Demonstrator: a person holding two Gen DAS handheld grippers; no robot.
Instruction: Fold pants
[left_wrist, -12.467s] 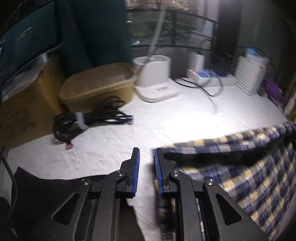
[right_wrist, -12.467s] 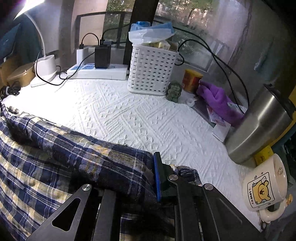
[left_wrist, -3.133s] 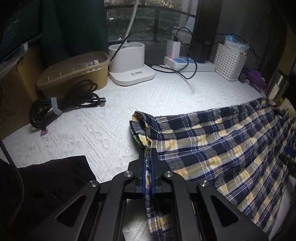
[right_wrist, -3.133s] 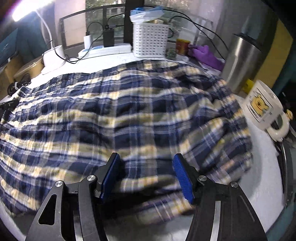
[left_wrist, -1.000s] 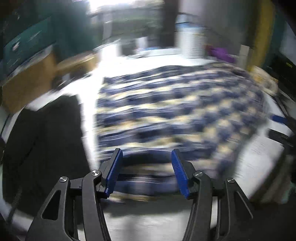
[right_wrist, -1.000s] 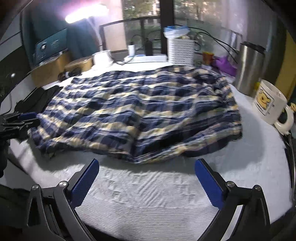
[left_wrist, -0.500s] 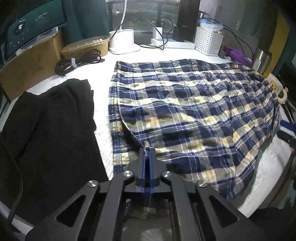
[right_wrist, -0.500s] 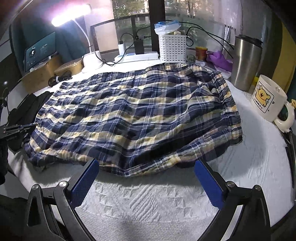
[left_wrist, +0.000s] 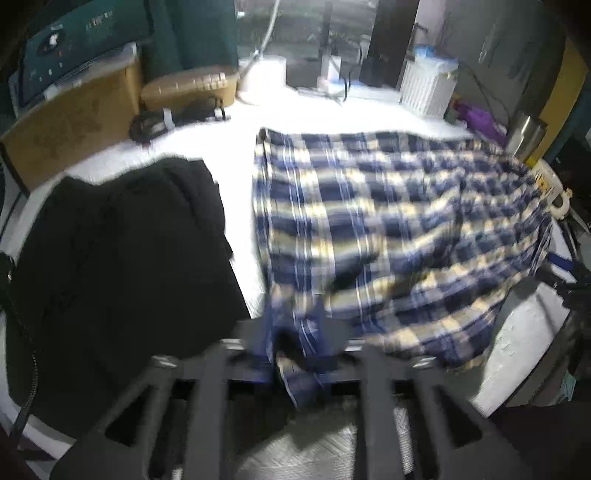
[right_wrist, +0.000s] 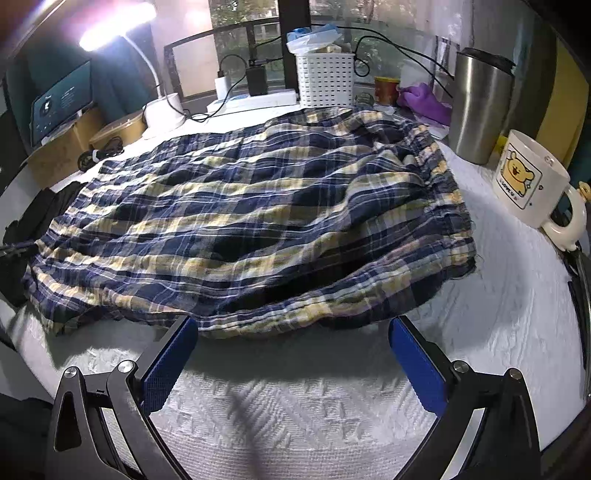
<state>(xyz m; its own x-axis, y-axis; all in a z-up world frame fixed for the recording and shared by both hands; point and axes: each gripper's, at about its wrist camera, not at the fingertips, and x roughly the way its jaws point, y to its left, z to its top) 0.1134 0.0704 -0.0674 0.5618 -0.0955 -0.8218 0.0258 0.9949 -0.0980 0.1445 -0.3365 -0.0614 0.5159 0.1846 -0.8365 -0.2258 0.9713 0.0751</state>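
Pants (right_wrist: 251, 221) spread ahead of the wide-open right gripper (right_wrist: 291, 354), their near edge pinched in the left gripper (left_wrist: 299, 354).

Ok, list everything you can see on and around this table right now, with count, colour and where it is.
plaid pants: one, navy and yellow, spread across the table middle
black garment: one, left of the pants
white cloth: one, covering the table
mug: one, white with yellow bear, right edge
steel tumbler: one, silver, behind the mug
white basket: one, back centre
purple cloth: one, right of the basket
desk lamp: one, white, back left
black cable coil: one, back left
left tool: black, blurred, pants hem between its fingers
right tool: black, blue pads, open near the pants' front edge
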